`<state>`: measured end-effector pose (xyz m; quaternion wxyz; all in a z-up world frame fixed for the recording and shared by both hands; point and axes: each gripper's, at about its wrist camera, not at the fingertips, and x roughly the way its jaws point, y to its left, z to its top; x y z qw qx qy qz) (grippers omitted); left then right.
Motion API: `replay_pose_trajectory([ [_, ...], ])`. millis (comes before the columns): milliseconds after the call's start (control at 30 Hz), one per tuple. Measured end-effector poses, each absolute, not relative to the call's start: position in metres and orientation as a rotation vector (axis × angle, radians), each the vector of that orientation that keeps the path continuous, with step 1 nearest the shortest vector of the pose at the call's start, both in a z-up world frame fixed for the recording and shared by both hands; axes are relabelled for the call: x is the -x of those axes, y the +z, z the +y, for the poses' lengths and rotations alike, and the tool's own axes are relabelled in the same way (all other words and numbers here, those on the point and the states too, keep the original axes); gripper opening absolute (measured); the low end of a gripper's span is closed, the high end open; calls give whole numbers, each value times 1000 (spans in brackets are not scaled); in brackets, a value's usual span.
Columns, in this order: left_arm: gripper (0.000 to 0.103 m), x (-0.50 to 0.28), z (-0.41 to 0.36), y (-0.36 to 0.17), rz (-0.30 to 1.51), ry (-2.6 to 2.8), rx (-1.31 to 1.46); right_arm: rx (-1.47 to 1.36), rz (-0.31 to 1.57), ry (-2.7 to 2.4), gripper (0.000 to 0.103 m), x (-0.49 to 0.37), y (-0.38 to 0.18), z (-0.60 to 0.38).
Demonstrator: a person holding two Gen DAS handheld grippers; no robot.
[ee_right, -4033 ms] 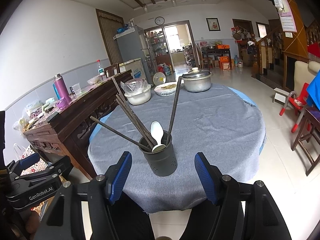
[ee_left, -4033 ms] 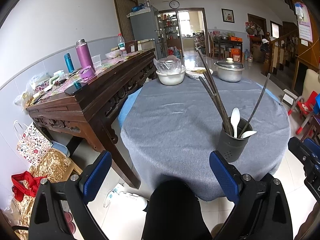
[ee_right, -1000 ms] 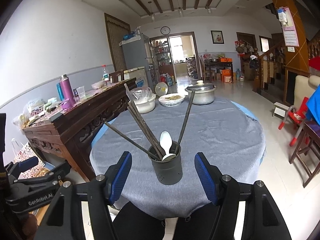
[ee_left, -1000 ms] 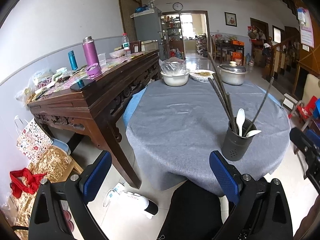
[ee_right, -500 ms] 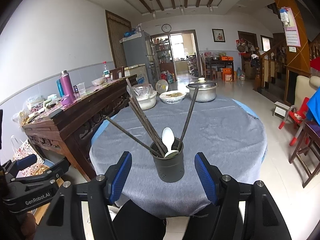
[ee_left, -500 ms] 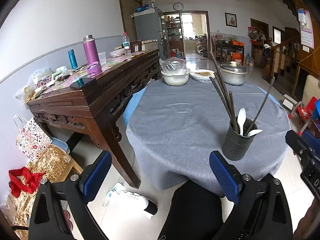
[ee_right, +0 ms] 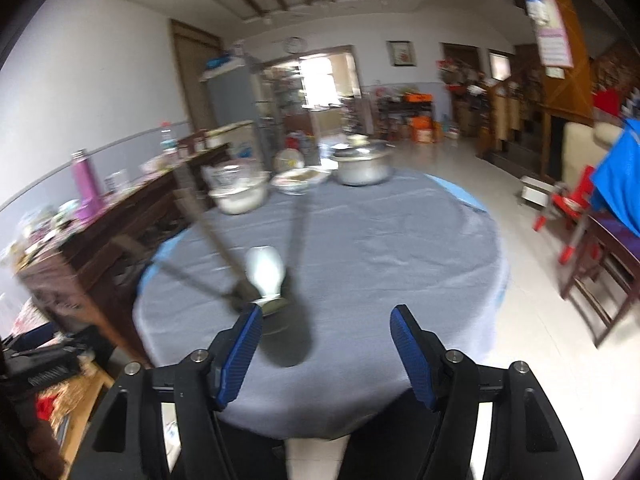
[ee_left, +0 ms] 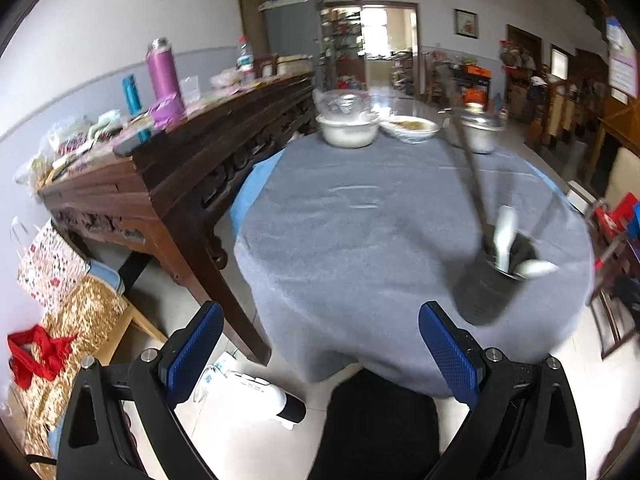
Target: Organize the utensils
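On the grey-clothed table (ee_left: 360,240), near its front edge, a dark cup (ee_right: 286,340) was seen holding chopsticks (ee_right: 208,220) and white spoons (ee_left: 505,232), while the left gripper (ee_left: 320,348) and right gripper (ee_right: 326,354) were held wide apart, empty.

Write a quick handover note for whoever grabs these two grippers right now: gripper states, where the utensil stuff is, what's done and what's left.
Left gripper: open, empty, over the near edge of the table.
Right gripper: open, empty, aimed at the utensil holder, which sits just ahead between its fingers, untouched.
Utensil holder: dark cup near the table's front edge, holding dark chopsticks splayed outward and white spoons. Both views are motion-blurred.
Far side of the table: white bowl, plate, lidded metal pot.
Done: nothing visibly sorted yet.
Left: probably grasp the holder or utensils and tidy them.
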<state>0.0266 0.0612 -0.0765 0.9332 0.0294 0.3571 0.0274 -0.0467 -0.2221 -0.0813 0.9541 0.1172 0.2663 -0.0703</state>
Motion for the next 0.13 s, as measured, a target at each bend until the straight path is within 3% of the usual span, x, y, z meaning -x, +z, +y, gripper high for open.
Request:
replay_pose_trajectory([
  [133,98,-82,73,-95,771,85,-23,-290,607,-255,71,12,-103,-275],
])
